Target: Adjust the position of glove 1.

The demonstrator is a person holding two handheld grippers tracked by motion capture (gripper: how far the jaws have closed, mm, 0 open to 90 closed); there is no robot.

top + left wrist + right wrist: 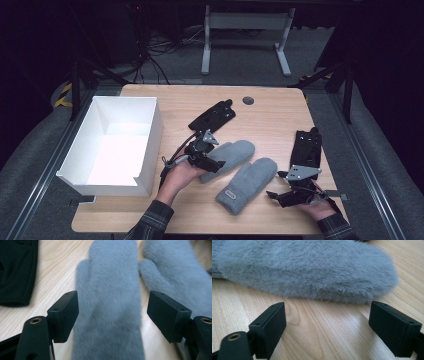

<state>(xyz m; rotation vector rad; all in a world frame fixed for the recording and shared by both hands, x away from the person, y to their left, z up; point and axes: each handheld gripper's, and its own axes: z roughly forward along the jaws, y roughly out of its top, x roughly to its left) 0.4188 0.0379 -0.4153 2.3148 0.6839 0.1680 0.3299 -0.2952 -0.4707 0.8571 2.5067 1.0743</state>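
The grey mitten (108, 302) lies between the left hand-held gripper (112, 315)'s parted jaws.

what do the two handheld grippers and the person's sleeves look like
Both the left gripper and the right gripper are black with blocky rectangular jaw pads on black fingers. Each carries a grey three-cornered plate on top. The sleeves are dark plaid.

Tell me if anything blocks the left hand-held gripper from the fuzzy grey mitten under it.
Nothing visible does: the left hand-held gripper hangs open directly over the fuzzy grey mitten, jaws either side, with only air between.
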